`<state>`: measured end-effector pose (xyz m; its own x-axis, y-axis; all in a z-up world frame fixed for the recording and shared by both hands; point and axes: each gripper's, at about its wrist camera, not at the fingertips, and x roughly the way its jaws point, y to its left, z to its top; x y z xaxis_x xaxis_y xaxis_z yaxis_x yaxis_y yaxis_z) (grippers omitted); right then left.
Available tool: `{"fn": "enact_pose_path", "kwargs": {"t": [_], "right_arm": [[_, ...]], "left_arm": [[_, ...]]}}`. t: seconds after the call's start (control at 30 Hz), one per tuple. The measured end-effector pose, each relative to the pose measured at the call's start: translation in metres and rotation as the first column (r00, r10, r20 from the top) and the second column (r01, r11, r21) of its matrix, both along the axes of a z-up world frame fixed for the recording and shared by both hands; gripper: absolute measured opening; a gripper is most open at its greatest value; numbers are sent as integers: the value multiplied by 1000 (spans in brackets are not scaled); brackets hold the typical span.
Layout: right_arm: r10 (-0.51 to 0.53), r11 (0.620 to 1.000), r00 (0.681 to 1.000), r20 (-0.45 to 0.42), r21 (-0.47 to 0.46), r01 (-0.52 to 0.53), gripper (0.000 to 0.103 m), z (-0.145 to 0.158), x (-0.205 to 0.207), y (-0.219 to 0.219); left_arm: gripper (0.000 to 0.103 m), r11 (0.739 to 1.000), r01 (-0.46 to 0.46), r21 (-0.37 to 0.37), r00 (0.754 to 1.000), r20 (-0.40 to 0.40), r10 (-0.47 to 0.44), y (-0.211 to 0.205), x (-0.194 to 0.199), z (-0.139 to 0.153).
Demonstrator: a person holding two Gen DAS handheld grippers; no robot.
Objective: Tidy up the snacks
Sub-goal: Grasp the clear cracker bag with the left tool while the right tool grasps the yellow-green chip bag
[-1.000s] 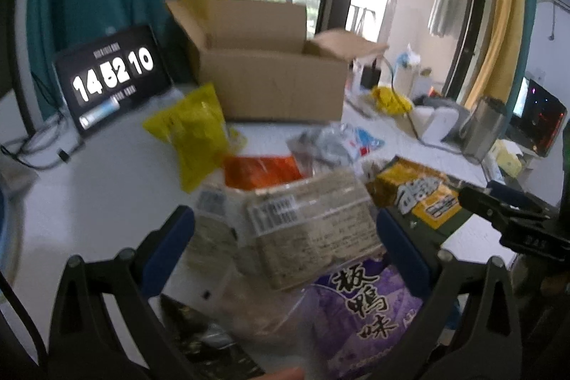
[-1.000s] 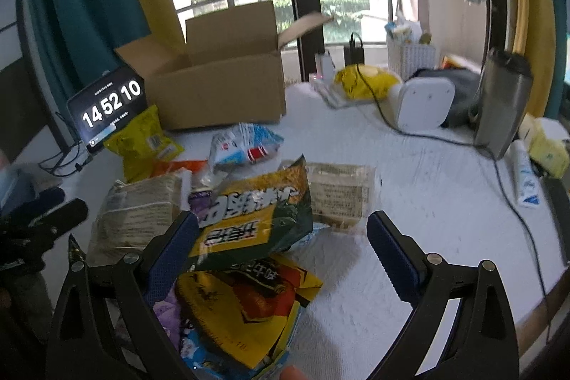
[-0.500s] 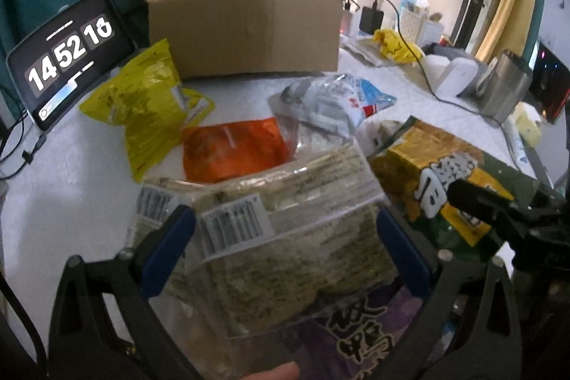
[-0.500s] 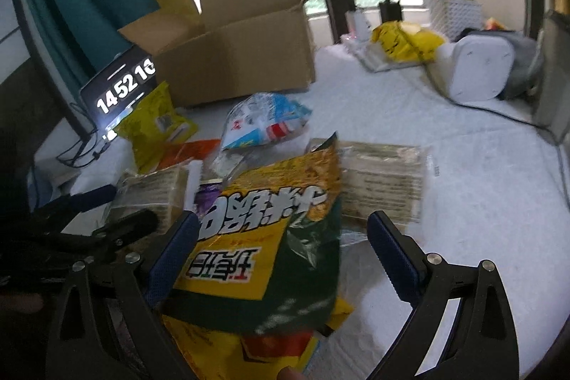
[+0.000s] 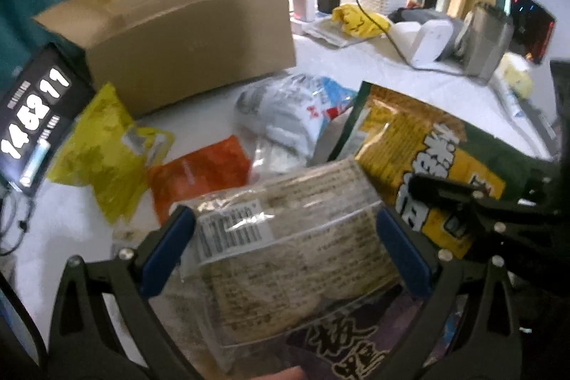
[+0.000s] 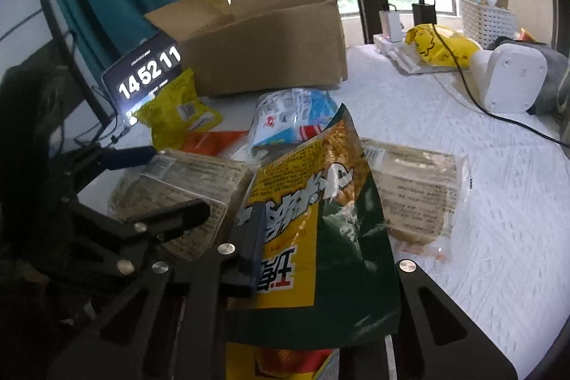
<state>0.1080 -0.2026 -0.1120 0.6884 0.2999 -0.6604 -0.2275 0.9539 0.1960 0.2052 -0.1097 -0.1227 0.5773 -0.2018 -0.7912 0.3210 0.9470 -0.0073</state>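
Note:
A clear pack of brown crackers (image 5: 285,237) lies between the blue pads of my left gripper (image 5: 286,239), whose jaws stand wide around it. The right wrist view shows the left gripper (image 6: 167,184) straddling that pack (image 6: 178,180). My right gripper (image 6: 320,230) is closing on a green and yellow snack bag (image 6: 320,202). Its left pad (image 6: 253,237) presses the bag's face, and the bag hides the other finger. The bag (image 5: 427,159) stands crumpled beside the cracker pack. An open cardboard box (image 5: 192,34) sits behind the pile.
A yellow bag (image 5: 99,148), an orange pack (image 5: 199,177), a white and blue bag (image 5: 292,116) and a purple bag (image 5: 356,344) lie around. A second cracker pack (image 6: 416,187) lies to the right. A clock tablet (image 6: 146,73) leans at left; a steel tumbler (image 5: 488,38) and a cabled white device (image 6: 509,81) stand at right.
My left gripper moved forward until its fingers straddle the cracker pack. The right gripper's jaws came together on the green and yellow bag, which now stands bent between them.

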Motion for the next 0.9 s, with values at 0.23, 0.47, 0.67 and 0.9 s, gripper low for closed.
{"fn": "enact_pose_path", "kwargs": {"t": [0.23, 0.47, 0.67, 0.9], "right_arm": [[-7, 1000, 999, 33, -6, 8, 18, 1, 1, 3], [-15, 1000, 1000, 26, 1, 15, 17, -1, 3, 6], [10, 1000, 1000, 17, -26, -10, 17, -3, 3, 24], [-26, 999, 1000, 5, -29, 27, 18, -4, 7, 10]], "left_arm": [[101, 994, -1, -109, 997, -80, -8, 3, 18, -4], [61, 944, 39, -328, 995, -69, -65, 20, 9, 12], [39, 988, 31, -152, 998, -47, -39, 11, 0, 11], [84, 990, -110, -91, 993, -49, 106, 70, 5, 9]]}}
